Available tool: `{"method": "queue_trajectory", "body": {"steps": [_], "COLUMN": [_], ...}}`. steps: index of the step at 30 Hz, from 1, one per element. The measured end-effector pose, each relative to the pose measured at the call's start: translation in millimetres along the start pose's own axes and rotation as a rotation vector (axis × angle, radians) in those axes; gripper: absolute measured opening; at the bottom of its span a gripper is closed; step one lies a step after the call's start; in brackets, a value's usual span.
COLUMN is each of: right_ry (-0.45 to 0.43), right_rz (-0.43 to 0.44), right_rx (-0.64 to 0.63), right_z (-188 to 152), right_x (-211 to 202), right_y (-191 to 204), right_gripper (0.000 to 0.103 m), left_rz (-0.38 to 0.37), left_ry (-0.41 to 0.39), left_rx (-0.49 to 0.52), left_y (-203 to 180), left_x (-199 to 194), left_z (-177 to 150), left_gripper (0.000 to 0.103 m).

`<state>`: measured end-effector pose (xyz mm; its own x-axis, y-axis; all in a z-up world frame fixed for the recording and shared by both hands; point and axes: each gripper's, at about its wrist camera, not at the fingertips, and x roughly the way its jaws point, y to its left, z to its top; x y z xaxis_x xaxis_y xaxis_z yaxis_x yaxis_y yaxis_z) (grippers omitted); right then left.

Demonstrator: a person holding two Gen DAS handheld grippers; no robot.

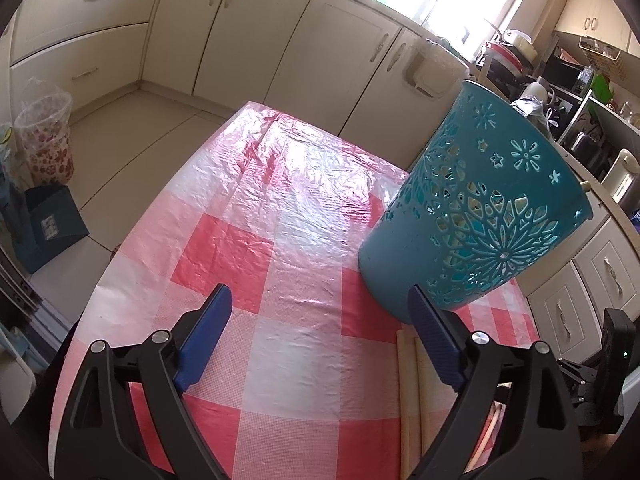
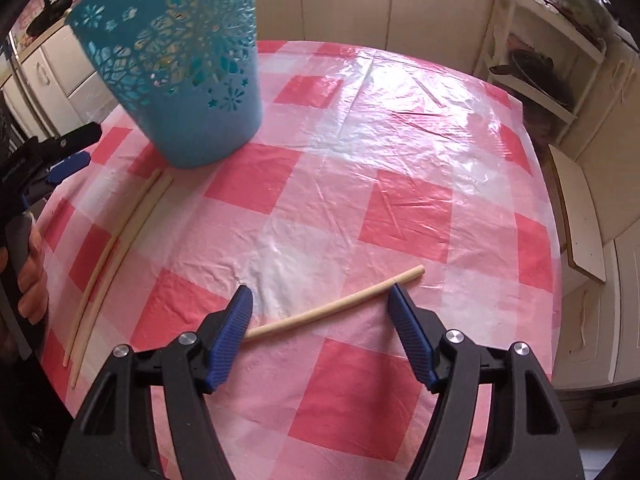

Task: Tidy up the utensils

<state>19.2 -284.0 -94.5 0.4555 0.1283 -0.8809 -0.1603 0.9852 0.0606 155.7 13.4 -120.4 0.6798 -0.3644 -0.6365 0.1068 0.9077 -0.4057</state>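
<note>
Three pale wooden sticks lie unsorted; the released right tool [image 2: 320, 300] straddles one [image 2: 334, 308], needing closure, then transfer into the teal perforated plastic basket [image 2: 180, 60].

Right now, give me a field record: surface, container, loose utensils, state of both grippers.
surface: round table under a pink-and-white checked plastic cloth
container: teal perforated plastic holder with flower cutouts, upright on the cloth
utensils near holder: two pale wooden chopsticks, lying side by side
utensil alone: one pale wooden chopstick, lying flat between the right gripper's fingers
left gripper: open, empty, beside the holder
right gripper: open, straddling the single chopstick; contact cannot be told
</note>
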Motion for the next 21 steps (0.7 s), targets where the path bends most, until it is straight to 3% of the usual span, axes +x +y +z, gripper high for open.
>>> {"method": "queue_trajectory", "body": {"steps": [5,11,13,16,19,21], "right_ry": [0.005,-0.015,-0.026,-0.033,-0.023,0.018], "right_rz": [0.124,0.104,0.05,-0.034,0.039,0.157], "right_rx": [-0.124,0.13,0.141,0.03,-0.116,-0.215], "right_z": [2,17,21,23,21,19], "right_x": [-3,6,10,16,14,10], "right_y": [19,-15,-10,11,25,26], "right_gripper": [0.063,0.064,0.066,0.066,0.055,0.05], "left_rz": [-0.01,-0.018,-0.019,-0.022,-0.029,-0.032], "left_ry": [-0.001,-0.002,-0.001,0.001,0.003,0.001], "left_rx": [-0.007,-0.003,-0.003,-0.009,-0.018,-0.022], "left_y": [1,1,1,2,3,3], "left_x": [0,0,-1,-1,0,-1], "left_z": [0,-1,-1,-1,-1,-1], "left_gripper": [0.086,0.086,0.086,0.086,0.086,0.086]}}
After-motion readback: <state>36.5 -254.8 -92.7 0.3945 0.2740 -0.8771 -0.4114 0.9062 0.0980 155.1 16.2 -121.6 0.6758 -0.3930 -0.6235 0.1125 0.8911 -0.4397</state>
